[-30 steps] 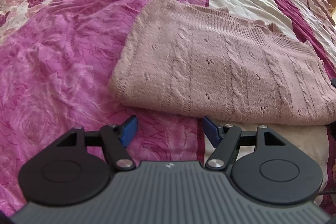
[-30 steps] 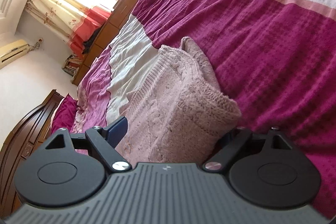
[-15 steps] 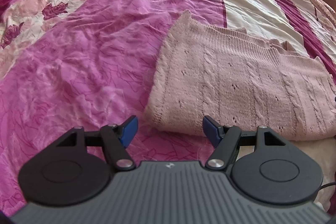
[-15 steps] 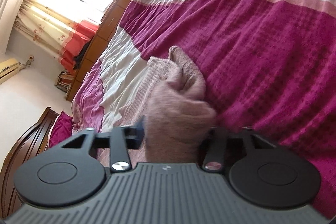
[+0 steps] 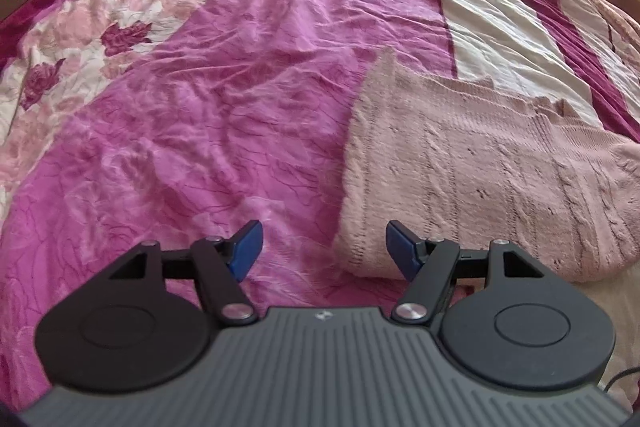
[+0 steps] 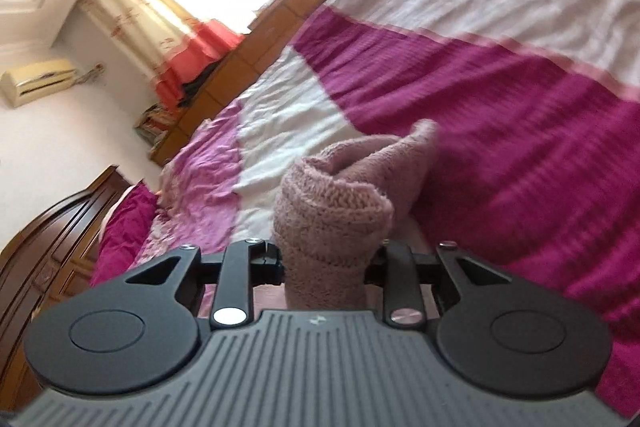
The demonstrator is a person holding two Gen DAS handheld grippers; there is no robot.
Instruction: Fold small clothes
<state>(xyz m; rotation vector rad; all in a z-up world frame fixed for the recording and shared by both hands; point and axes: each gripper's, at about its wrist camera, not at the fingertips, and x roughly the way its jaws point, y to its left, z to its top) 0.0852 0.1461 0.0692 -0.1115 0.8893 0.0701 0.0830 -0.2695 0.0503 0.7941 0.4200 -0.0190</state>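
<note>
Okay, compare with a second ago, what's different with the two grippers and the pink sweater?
The right gripper has just been closing and now pinches a bunched end of the pink knitted sweater, lifting it off the bedspread. The left gripper has drifted sideways, so the sweater now sits to the right in its view. Unchanged: the left jaws stay open and empty, and most of the sweater still lies folded on the bed.

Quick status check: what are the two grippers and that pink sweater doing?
Right gripper just closed on bunched pink sweater end. Left gripper open, empty, above bedspread. Nothing in the way.
</note>
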